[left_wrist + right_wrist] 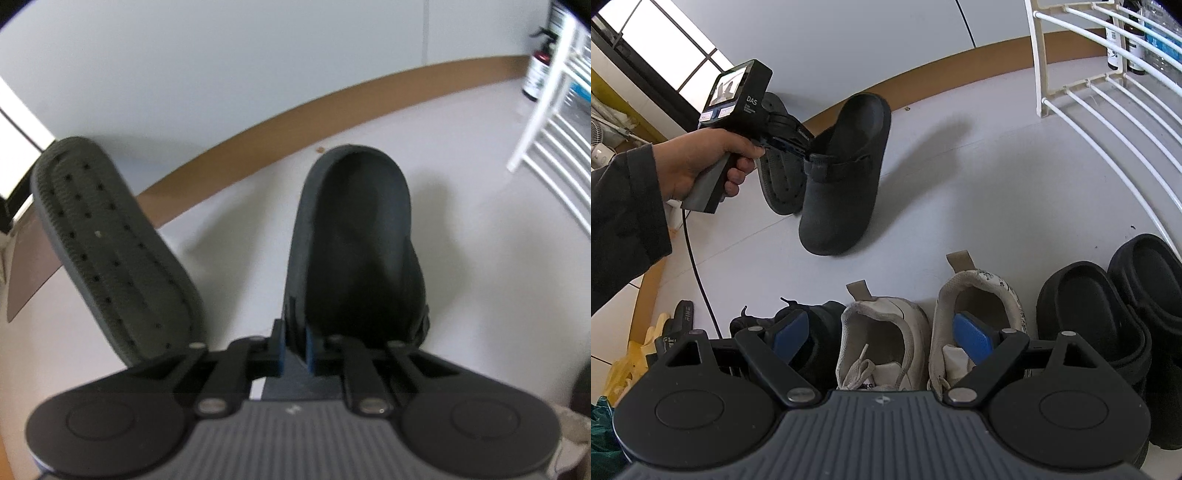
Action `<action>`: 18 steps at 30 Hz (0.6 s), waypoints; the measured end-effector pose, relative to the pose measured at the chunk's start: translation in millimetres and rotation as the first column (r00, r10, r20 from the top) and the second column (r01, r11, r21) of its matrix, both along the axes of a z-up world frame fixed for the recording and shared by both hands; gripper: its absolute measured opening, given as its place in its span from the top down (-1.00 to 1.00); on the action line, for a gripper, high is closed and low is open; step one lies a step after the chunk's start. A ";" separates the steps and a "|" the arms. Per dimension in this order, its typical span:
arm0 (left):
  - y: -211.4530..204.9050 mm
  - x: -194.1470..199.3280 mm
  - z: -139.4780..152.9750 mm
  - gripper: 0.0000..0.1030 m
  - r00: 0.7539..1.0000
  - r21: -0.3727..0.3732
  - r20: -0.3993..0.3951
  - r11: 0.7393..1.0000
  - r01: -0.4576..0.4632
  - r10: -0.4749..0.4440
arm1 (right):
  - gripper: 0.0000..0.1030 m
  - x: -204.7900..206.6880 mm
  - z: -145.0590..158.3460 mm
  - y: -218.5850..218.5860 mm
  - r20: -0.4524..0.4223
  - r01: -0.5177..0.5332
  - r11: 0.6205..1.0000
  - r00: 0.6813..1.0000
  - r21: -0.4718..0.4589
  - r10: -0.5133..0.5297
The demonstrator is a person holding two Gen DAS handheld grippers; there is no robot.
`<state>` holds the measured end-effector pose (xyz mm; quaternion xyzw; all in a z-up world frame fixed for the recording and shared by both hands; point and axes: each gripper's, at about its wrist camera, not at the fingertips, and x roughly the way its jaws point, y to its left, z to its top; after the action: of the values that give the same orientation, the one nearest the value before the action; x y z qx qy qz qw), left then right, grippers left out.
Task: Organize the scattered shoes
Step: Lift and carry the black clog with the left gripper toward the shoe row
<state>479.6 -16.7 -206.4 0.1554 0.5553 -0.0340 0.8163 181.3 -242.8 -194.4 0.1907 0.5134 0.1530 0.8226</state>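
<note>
the left claw (807, 157) pinches the dark clog (846, 173) by its side edge, lifted at ten o'clock above the shoe row (886, 347), while the right claw (890, 341) hangs spread; next, likely lowering it into line there.

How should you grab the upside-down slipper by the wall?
Judging by its pose, take the upside-down slipper by its long side edge, coming from above with the open right gripper. Its flat sole faces up, leaving only the thin rim to pinch. The left gripper already holds the clog.
</note>
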 end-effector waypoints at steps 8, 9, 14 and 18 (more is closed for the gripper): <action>-22.2 -16.7 -18.6 0.77 0.998 -0.026 -0.021 0.998 0.061 -0.061 | -0.74 -0.9 -3.7 -6.0 -0.015 0.012 1.000 1.000 0.006 -0.011; -24.0 -17.4 -19.5 0.76 0.998 -0.035 -0.021 0.997 0.062 -0.063 | -0.74 -0.7 -3.9 -6.7 -0.015 0.014 1.000 1.000 0.007 -0.013; -28.3 -16.1 -23.9 0.74 0.997 -0.064 -0.028 0.996 0.067 -0.069 | -0.74 -1.4 -4.8 -7.8 -0.015 0.015 1.000 1.000 0.003 -0.015; -38.9 -16.2 -24.8 0.73 0.998 -0.087 -0.034 0.995 0.055 -0.059 | -0.74 -1.2 -5.7 -8.0 -0.018 0.016 1.000 1.000 0.004 -0.016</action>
<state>463.3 -55.6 -231.2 0.1354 0.5635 -0.0839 0.8106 180.1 -250.8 -200.1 0.1977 0.5190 0.1457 0.8187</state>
